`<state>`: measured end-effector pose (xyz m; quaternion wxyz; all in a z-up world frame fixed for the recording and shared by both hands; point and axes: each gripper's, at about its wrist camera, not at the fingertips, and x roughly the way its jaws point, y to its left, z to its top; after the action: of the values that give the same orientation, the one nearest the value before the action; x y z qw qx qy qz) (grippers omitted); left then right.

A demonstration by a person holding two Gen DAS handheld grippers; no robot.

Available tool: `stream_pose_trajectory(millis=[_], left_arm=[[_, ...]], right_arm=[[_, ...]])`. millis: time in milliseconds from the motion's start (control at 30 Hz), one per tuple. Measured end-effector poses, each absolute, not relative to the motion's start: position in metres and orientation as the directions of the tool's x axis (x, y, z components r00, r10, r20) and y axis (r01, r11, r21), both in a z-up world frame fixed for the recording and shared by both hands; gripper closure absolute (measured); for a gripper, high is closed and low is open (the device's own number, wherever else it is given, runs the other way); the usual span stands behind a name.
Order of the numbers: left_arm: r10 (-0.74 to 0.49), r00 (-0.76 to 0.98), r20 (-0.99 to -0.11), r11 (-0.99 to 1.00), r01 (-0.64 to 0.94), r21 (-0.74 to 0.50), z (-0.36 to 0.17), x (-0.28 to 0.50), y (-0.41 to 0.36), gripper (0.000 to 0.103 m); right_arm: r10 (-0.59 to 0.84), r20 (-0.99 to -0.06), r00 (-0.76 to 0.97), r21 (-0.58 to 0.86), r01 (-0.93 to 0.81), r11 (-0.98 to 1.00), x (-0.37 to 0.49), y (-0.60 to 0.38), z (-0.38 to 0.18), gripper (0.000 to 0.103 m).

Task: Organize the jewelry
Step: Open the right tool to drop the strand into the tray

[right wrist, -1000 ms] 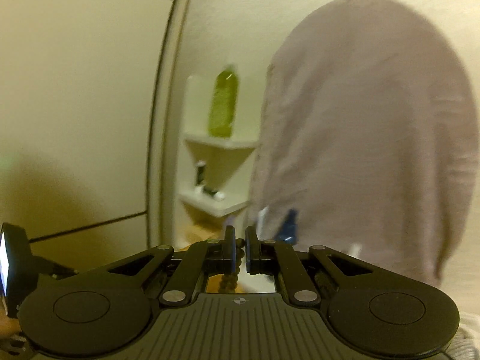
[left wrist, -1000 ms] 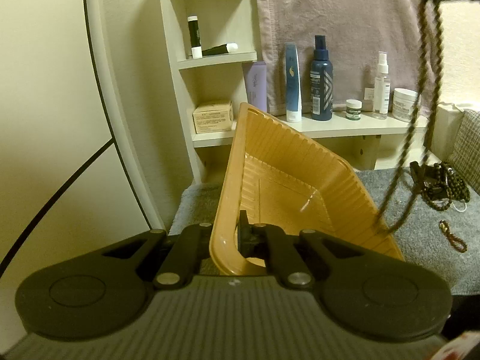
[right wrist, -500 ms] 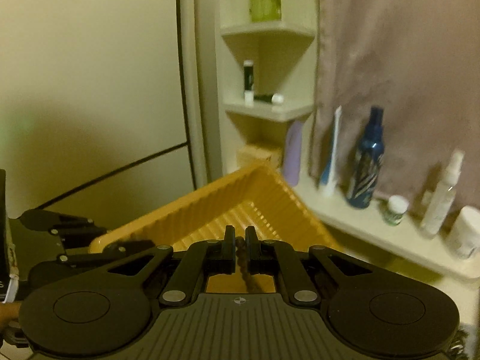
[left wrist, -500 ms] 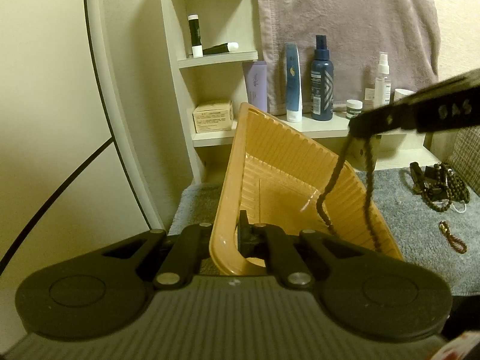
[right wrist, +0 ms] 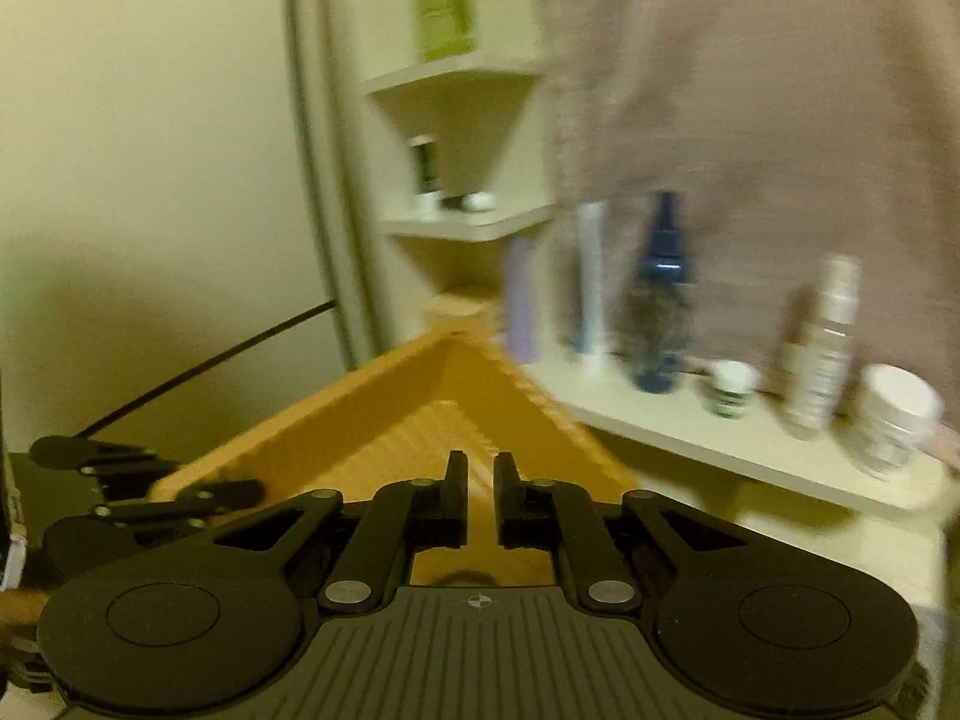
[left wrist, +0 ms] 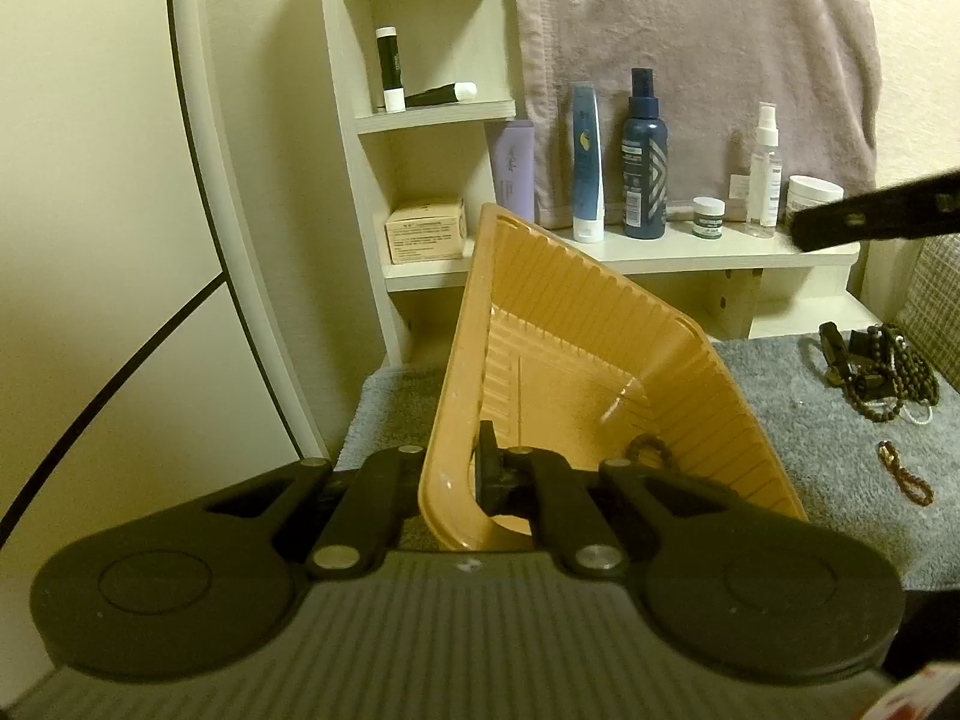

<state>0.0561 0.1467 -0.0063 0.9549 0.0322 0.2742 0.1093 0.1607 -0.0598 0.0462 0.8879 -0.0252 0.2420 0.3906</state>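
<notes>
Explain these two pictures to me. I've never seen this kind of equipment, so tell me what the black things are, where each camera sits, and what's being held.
No robot here: a person holds a two-finger gripper in each hand, with a camera on each looking forward along its fingers.

In the left camera's view, the left gripper is clamped on the rim of an orange tray, holding it tilted above a grey towel. A dark beaded strand lies inside the tray. More beaded jewelry and a small chain bracelet lie on the towel.

The right camera's view is blurred. The right gripper is above the tray, fingers apart, holding nothing. Behind is a shelf of bottles.
</notes>
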Motion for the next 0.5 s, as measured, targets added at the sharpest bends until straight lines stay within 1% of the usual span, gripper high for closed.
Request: stream_pose_trajectory(millis=[100, 133, 167, 233, 367, 500], left_arm=[[0.228, 0.825, -0.518, 0.974, -0.193, 0.121, -0.007, 0.056, 0.147, 0.099], [0.228, 0.824, -0.519, 0.974, -0.193, 0.121, -0.007, 0.056, 0.147, 0.099], [0.228, 0.823, -0.520, 0.974, -0.193, 0.121, -0.007, 0.055, 0.147, 0.099], [0.227, 0.823, -0.521, 0.974, -0.193, 0.120, -0.008, 0.055, 0.148, 0.099], [0.226, 0.821, -0.524, 0.974, -0.191, 0.121, -0.008, 0.055, 0.148, 0.099], [0.224, 0.820, -0.526, 0.974, -0.187, 0.124, -0.008, 0.056, 0.148, 0.099]], right_arm=[[0.611, -0.443, 0.656, 0.169, -0.608, 0.776, 0.158, -0.100, 0.036, 0.087], [0.584, -0.444, 0.679, 0.180, -0.571, 0.801, 0.158, -0.113, 0.032, 0.080], [0.560, -0.447, 0.698, 0.189, -0.538, 0.822, 0.157, -0.126, 0.027, 0.071], [0.496, -0.460, 0.736, 0.200, -0.459, 0.866, 0.153, -0.150, 0.013, 0.063], [0.402, -0.518, 0.755, 0.164, -0.374, 0.913, 0.141, -0.176, -0.016, 0.062], [0.369, -0.567, 0.737, 0.127, -0.364, 0.923, 0.130, -0.181, -0.043, 0.062]])
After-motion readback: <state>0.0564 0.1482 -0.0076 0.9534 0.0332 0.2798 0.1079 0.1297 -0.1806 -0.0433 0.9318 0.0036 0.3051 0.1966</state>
